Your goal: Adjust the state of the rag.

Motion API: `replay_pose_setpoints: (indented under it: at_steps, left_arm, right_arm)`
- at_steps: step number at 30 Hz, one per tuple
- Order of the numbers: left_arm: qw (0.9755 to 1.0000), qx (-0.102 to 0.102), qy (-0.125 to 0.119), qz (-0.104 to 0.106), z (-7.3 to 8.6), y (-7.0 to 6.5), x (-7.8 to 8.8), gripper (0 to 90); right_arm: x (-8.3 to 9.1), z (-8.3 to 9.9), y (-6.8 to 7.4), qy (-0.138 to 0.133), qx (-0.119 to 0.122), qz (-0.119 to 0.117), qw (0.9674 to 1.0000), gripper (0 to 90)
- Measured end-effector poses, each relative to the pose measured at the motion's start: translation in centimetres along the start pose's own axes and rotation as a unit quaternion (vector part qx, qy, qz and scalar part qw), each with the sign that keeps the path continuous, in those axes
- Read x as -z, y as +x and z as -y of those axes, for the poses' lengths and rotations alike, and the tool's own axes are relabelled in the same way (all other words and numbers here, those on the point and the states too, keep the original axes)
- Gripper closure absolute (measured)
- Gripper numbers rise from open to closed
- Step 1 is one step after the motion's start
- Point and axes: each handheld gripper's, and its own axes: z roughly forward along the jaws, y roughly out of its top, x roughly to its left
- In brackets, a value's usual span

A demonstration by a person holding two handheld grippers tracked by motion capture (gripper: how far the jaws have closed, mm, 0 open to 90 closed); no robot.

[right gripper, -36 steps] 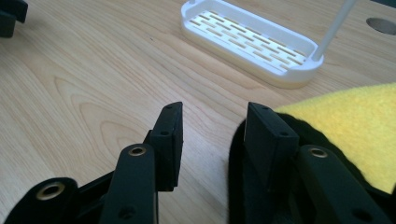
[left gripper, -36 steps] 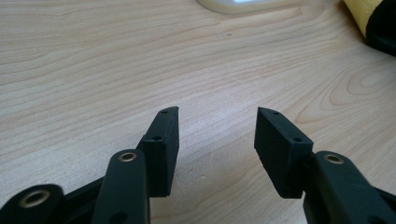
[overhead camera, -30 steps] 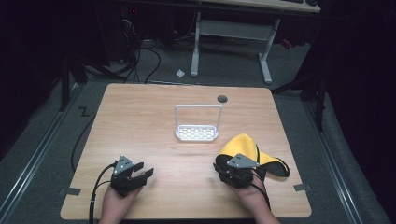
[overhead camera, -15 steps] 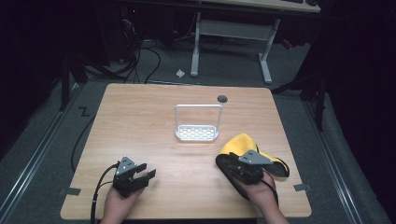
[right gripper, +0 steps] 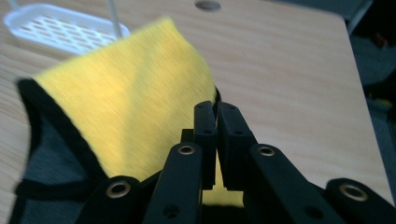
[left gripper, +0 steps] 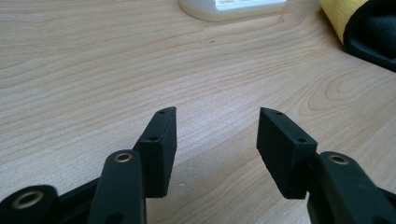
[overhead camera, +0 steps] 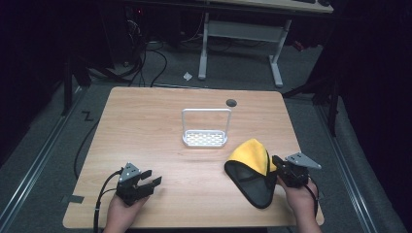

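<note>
the right gripper [overhead camera: 281,168] has just been closing its jaws, and in the right gripper view they stand clenched on the near edge of the cloth [right gripper: 126,112], a sliver of yellow pinched between them. from these jaws the cloth spreads ahead and to their left, its long axis running away from them toward the white rack [overhead camera: 205,138] on the counter [overhead camera: 145,126]. the right hand is by far the nearer one. the left gripper [left gripper: 215,140] has its jaws released over bare wood, the cloth well apart, ahead and to their right. the cloth is yellow on one face, dark mesh on the other with black trim, lying folded in a soft cone on the counter's right front part.
</note>
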Motion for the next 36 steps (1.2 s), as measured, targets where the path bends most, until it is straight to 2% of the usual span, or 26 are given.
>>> replay_pose_setpoints:
  at_steps: [4,7,12,22,31,32,36]
  left_arm:
    - [1.0,0.004,-0.001,-0.001,0.1,0.1,0.1,47.3]
    - [1.0,0.005,-0.001,-0.002,0.1,0.1,0.2,47.1]
    - [1.0,0.006,0.0,0.0,0.1,0.1,0.1,46.8]
    - [1.0,-0.001,0.003,0.004,0.1,-0.3,-0.1,46.5]
    - [1.0,-0.003,0.002,0.007,0.1,-0.5,-0.1,46.5]
    - [1.0,-0.003,0.002,0.007,0.1,-0.6,-0.1,46.5]
    - [0.9999,-0.004,0.004,0.009,0.1,-0.6,-0.2,46.5]
  right_arm:
    - [-0.9,0.9,-0.2,0.034,-0.004,0.001,0.9994,86.8]
    - [-1.7,1.3,0.2,0.058,0.008,0.001,0.9983,86.1]
    - [-2.7,1.8,0.1,0.078,0.012,-0.001,0.9969,85.8]
    - [-3.0,1.8,0.6,0.076,0.023,-0.008,0.9968,86.5]
    - [-3.4,1.5,2.5,0.072,0.049,-0.036,0.9956,86.5]
    - [-3.4,1.4,3.2,0.071,0.057,-0.044,0.9948,86.4]
    - [-3.5,1.2,4.0,0.071,0.066,-0.055,0.9937,86.4]
